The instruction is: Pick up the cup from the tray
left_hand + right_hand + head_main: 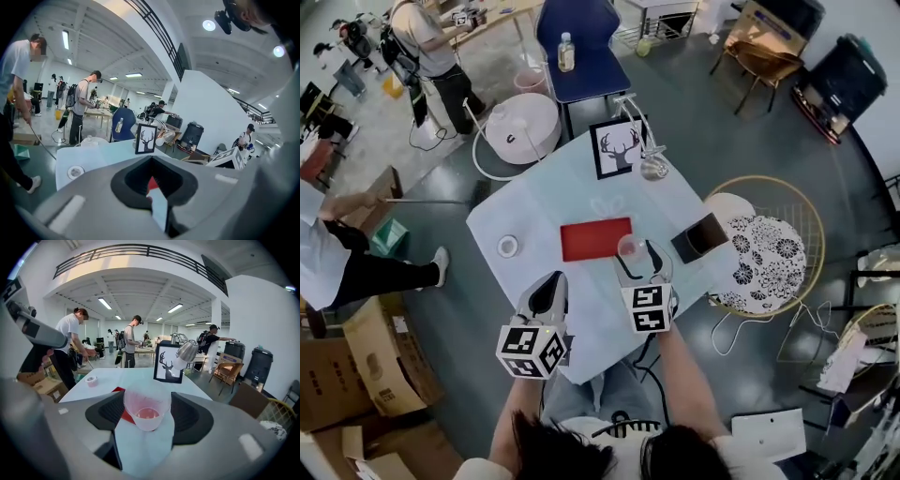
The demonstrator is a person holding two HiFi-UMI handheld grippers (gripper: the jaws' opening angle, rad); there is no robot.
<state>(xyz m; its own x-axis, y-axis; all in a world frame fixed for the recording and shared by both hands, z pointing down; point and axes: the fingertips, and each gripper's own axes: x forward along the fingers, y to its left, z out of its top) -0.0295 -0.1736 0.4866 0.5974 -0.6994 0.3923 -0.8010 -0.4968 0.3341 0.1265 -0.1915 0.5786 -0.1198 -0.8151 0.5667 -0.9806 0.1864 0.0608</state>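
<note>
The right gripper (147,420) pinches the translucent cup (146,404) by its sides at frame centre, holding it upright beside the red tray (595,239). The left gripper (546,298), jaws pressed together, waits lower left, apparently to leave the lift path clear.

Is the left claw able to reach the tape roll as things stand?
Probably yes: the tape roll lies alone on the table, and only bare table separates it from the left claw.
</note>
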